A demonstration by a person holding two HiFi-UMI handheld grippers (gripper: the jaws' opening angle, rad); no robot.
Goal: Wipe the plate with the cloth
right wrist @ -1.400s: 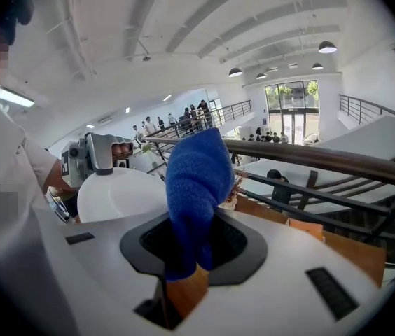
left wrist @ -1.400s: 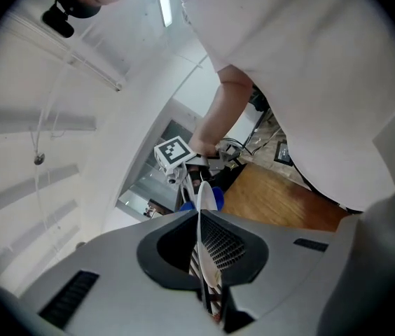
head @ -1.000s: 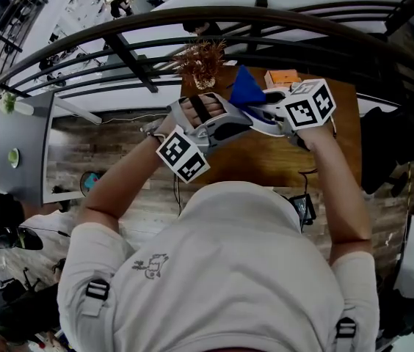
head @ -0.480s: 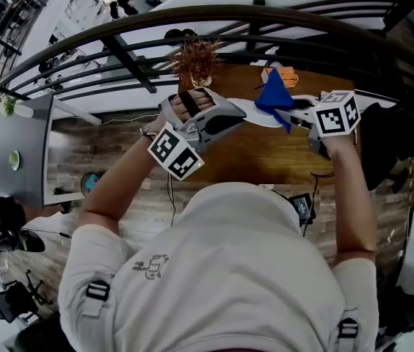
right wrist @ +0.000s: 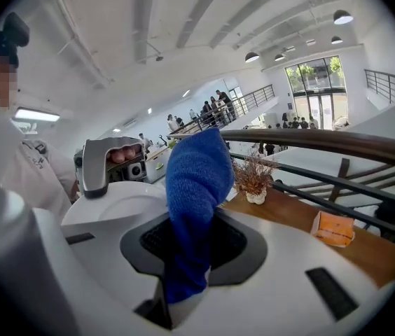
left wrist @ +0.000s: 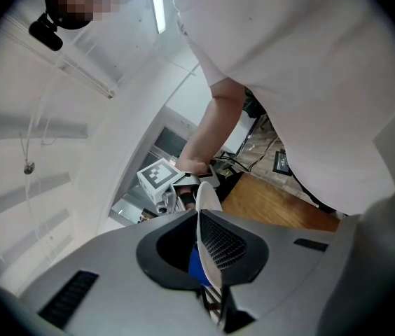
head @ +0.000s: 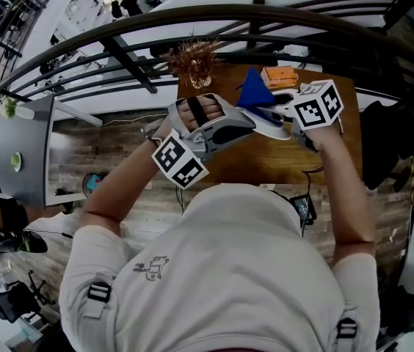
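The left gripper (left wrist: 208,261) has its fingers (left wrist: 250,247) closed tight on the rim of the round white ceramic plate (left wrist: 208,205), which runs edge-on between them and is held above the brown wooden bench (head: 266,160). The right gripper (right wrist: 183,257) has its fingers (right wrist: 243,247) clamped on the blue terry cloth (right wrist: 194,180). The cloth's free end stands up past the fingertips, close beside the plate's face; whether the two touch is not clear.

No words or numbers can be read. The cube (head: 180,160) on the left gripper (left wrist: 208,257) and the cube (head: 317,105) on the right gripper (right wrist: 183,257) show only black and white squares. The little drawing (head: 149,265) on the shirt (head: 236,277) is too small to read
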